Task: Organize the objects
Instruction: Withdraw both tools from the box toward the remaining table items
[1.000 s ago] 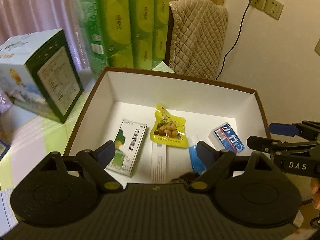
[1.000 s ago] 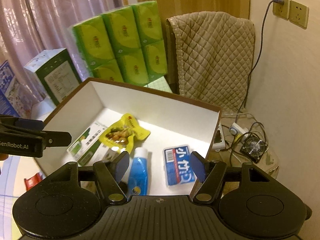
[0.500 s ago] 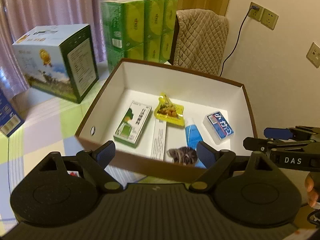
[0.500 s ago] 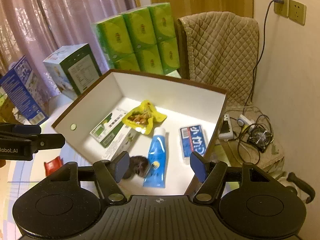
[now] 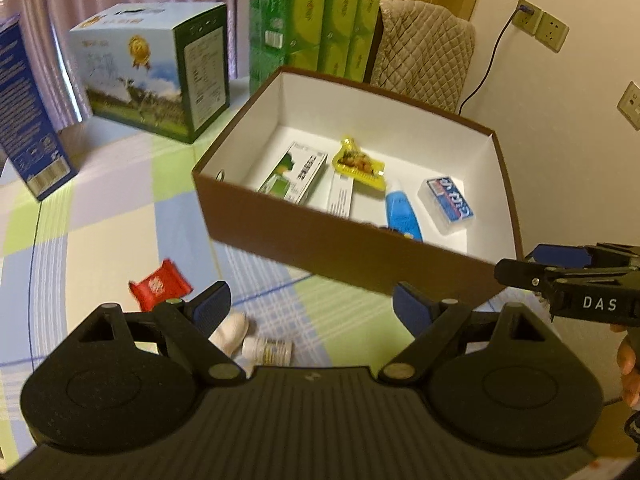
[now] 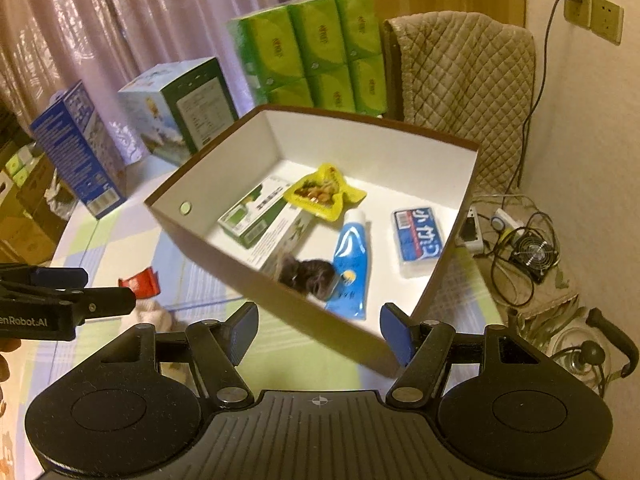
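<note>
Currently both grippers hang empty above the checked tablecloth [image 5: 100, 240], short of the brown box [image 5: 344, 236]. Left gripper [image 5: 310, 306]: fingers released, spread wide, nothing between the blue pads [image 5: 214, 306]. Right gripper [image 6: 318, 328]: fingers likewise released and wide apart, nothing held; its tips sit over the box's near wall. Box lies ahead of both sets of fingers, white inside, and holds 6 items: green-and-white carton [image 6: 256, 210] toward the left, a long white carton [image 6: 286, 236] just beside it, yellow snack pouch [image 6: 324, 192] overlapping both cartons at their far ends, blue tube [image 6: 352, 264] right of the white carton, blue-and-white tissue pack [image 6: 418, 236] further right and apart from the tube, and a dark crumpled item [image 6: 308, 274] against the near wall, touching the tube's lower end. Outside the box, on the cloth: red sachet [image 5: 160, 286] just beyond the left finger of the left gripper; white cloth bundle [image 5: 230, 330] and small white bottle [image 5: 268, 350] lying on its side, both close under that same finger, touching or nearly so. Beyond the box: green tissue packs [image 6: 316, 48] stacked 2 high, a printed carton [image 5: 160, 76], a blue carton [image 5: 24, 108] upright further left. Quilted chair cover [image 6: 468, 92] behind the box on the right.
</note>
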Available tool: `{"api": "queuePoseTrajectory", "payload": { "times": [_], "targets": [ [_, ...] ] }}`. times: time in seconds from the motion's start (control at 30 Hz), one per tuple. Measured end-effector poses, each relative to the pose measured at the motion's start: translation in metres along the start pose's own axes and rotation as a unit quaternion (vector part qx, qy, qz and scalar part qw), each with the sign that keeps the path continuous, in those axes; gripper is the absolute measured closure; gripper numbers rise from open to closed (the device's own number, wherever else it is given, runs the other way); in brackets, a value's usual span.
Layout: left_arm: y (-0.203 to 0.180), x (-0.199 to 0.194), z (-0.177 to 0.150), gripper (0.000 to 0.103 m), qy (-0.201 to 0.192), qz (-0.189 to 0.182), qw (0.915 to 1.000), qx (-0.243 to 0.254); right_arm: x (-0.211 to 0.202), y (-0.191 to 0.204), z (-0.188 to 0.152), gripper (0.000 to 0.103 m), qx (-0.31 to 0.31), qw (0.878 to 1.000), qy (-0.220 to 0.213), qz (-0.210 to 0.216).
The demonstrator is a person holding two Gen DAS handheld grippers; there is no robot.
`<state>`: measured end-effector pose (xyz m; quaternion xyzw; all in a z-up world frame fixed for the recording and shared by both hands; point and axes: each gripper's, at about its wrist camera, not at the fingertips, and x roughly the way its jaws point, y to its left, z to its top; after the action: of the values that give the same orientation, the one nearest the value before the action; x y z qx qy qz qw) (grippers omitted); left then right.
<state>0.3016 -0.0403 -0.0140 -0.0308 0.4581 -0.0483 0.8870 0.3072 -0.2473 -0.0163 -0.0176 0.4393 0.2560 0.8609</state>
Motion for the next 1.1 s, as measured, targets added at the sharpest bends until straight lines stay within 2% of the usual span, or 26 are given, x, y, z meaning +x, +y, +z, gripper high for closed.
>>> {"api": "queuePoseTrajectory", "payload": {
  "times": [0.6, 1.1],
  "targets": [
    [0.027, -0.022, -0.059, 0.017, 0.036, 0.029, 0.9987, -0.021, 0.012, 0.051, -0.042, 0.038, -0.039, 0.997, 0.056, 0.034],
    [0.071, -0.025, -0.095, 0.017, 0.067, 0.075, 0.9927, -0.066, 0.048, 0.096, -0.064, 0.038, -0.071, 0.99, 0.106, 0.063]
  ]
}}
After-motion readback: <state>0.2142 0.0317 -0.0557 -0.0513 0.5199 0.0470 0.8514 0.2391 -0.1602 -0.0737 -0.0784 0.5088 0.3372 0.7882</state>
